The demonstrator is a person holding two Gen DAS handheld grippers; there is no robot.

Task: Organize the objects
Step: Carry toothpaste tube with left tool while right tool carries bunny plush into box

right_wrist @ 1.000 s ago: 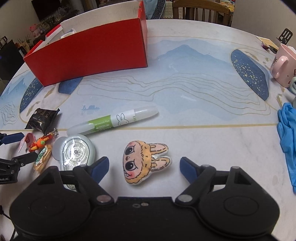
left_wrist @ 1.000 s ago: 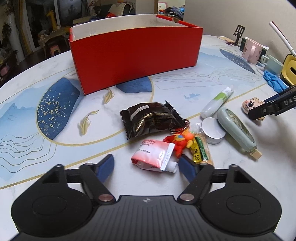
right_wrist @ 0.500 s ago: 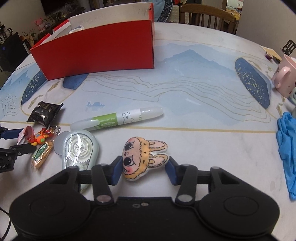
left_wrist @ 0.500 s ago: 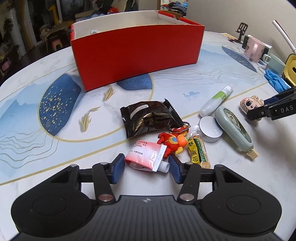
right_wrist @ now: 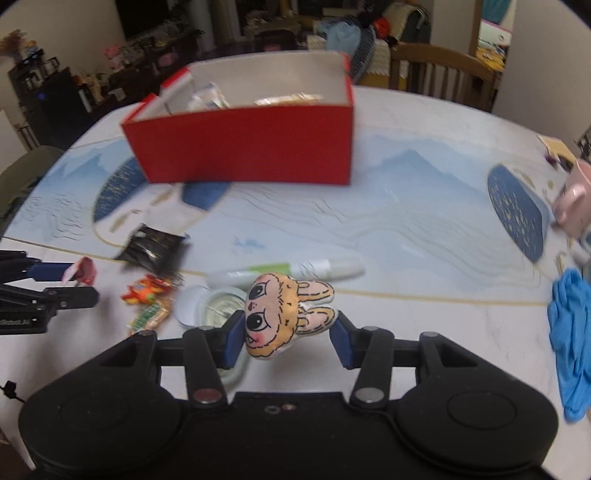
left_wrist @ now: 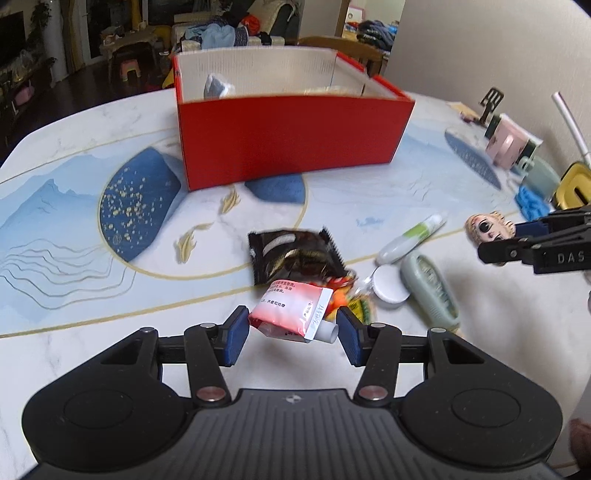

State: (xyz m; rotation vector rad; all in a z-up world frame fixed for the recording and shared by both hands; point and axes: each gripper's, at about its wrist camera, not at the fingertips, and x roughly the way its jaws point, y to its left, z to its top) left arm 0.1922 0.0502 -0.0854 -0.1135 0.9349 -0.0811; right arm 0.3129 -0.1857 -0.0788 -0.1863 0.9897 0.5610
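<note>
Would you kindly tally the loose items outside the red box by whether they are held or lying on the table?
Held: 2, tube, bunny charm
Lying: 6, snack packet, pen, tape dispenser, round lid, orange toy, green sachet
Total: 8

Dim room w/ dark floor behind the marble-look table. Wooden chair at its far edge, cluttered sofa & low stools beyond; plain pale wall at right.

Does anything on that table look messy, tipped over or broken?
Nothing looks broken or spilled. The one untidy spot is a loose jumble left on the table in front of the red box: a dark snack packet, a green-and-white pen, a round white lid and small trinkets overlapping.
</note>
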